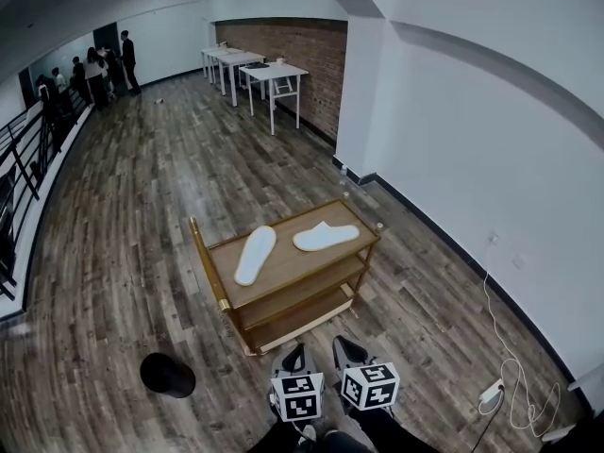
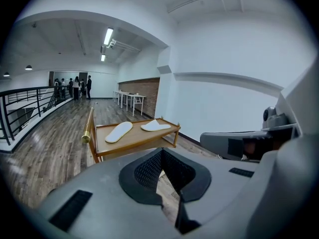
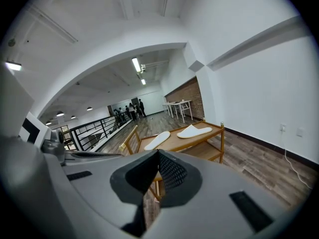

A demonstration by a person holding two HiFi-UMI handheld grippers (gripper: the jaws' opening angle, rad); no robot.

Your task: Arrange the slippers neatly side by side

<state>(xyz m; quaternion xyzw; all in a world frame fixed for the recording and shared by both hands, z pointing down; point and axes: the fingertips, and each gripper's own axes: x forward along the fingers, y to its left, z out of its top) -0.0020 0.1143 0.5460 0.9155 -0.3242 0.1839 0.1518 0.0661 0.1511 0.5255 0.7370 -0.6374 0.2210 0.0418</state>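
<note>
Pre-grasp stage, looks like: L slipper (image 1: 255, 255) & R slipper (image 1: 326, 236) splayed on cart (image 1: 289, 263) top, 12 o'clock. L gripper (image 1: 294, 353), R gripper (image 1: 347, 348) at 6 o'clock, jaws closed, empty. Next: open up, reach in.

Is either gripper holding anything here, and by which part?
Nothing is held. The left gripper and right gripper are shut and empty; the left slipper and right slipper lie untouched on the cart.
</note>
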